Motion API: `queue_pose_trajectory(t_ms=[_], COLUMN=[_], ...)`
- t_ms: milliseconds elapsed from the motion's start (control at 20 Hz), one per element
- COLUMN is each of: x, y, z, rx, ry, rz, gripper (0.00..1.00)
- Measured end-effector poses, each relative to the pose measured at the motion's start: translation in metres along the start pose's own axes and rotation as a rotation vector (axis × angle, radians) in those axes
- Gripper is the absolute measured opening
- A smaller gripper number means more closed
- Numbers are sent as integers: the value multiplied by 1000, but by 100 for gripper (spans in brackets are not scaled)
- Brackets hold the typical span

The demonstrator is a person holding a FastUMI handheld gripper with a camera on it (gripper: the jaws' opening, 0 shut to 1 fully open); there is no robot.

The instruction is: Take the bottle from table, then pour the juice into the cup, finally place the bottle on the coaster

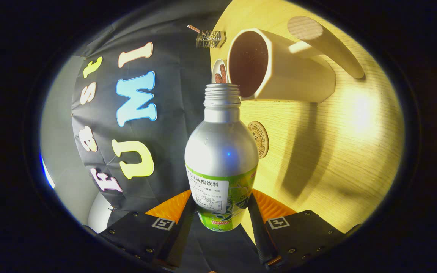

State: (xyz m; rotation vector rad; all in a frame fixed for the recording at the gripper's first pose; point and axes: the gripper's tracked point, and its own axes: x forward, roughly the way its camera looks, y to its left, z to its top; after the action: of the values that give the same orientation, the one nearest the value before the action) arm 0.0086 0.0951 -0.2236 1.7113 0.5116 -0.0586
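Note:
A silver bottle (pixel 221 151) with a green label and no cap sits between my two fingers (pixel 182 212). My gripper (pixel 221 206) is shut on the bottle at its lower part. The whole view is rolled, so the bottle is tipped sideways relative to the wooden table (pixel 340 151). Its open threaded neck points at the mouth of a cream cup (pixel 279 70) with a dark inside, just beyond the bottle. The cup has a thick wooden handle (pixel 323 43). A round cork coaster (pixel 259 138) lies on the table beside the bottle's shoulder, partly hidden by it.
A small white dish (pixel 219 72) holding brown pieces sits behind the bottle's neck, next to the cup. A small wire basket (pixel 211 39) stands at the table's far edge. The black cloth wall (pixel 165 159) rises beyond the table.

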Motion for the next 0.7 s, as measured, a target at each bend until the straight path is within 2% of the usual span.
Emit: queue_pose_trajectory(t_ms=[700], x=[6], y=[8], z=[-4], rx=[115], ry=[3], rz=[22], gripper=[74])
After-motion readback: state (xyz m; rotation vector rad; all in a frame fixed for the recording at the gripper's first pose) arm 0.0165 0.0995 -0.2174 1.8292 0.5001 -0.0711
